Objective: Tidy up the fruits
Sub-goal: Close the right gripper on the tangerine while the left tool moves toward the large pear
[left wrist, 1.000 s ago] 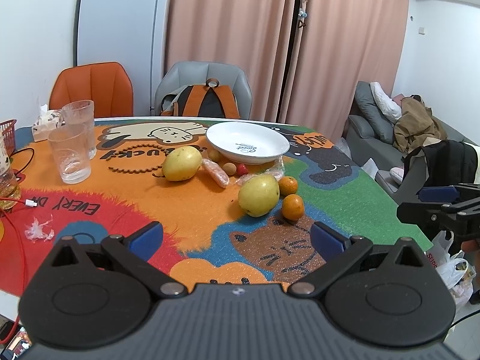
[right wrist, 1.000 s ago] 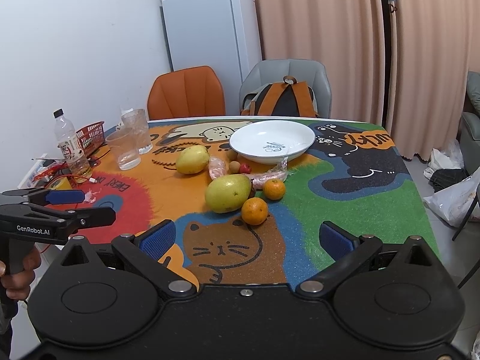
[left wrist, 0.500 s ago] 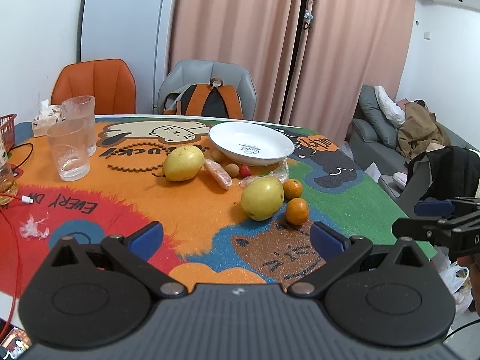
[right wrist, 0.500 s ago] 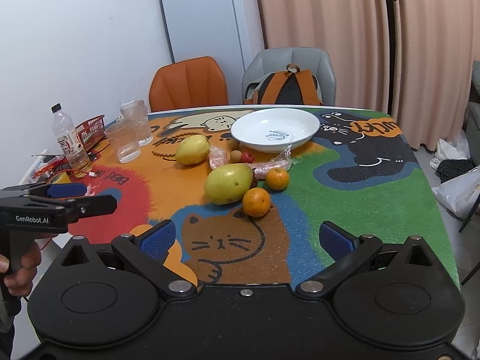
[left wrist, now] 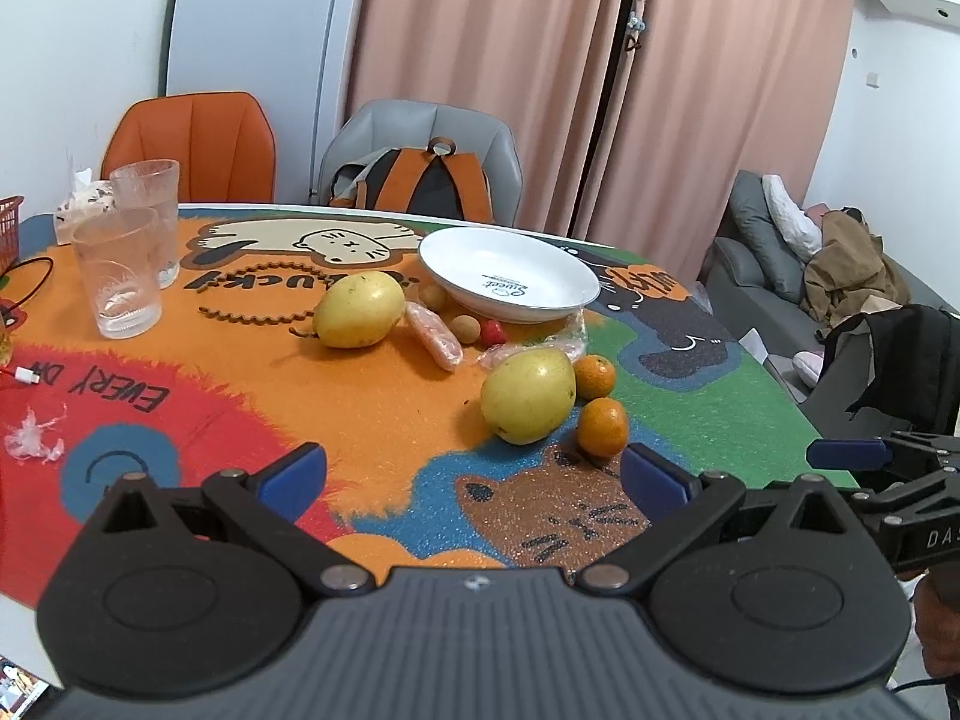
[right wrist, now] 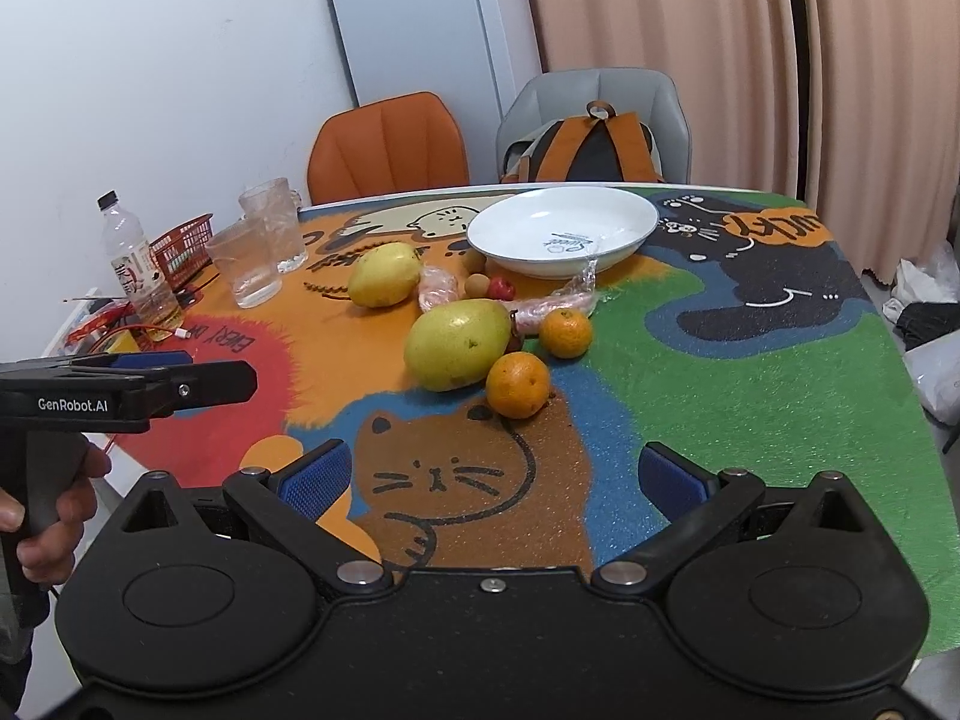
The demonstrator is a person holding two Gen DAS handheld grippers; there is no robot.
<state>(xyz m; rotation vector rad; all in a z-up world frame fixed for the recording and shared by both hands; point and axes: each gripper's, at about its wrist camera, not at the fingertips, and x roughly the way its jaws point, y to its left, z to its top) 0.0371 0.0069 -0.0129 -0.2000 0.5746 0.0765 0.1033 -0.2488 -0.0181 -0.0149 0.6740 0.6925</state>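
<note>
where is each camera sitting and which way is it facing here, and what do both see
Left wrist: rides the left tongs, low at the table's near edge, facing across it to the white plate, chairs and curtains; own open fingers below, right tongs at far right.
Right wrist: rides the right tongs, further right, facing the same way; own open fingers below, left tongs and gripping hand at left.
Shared: plate, two mangoes, two oranges, glasses, backpack.
</note>
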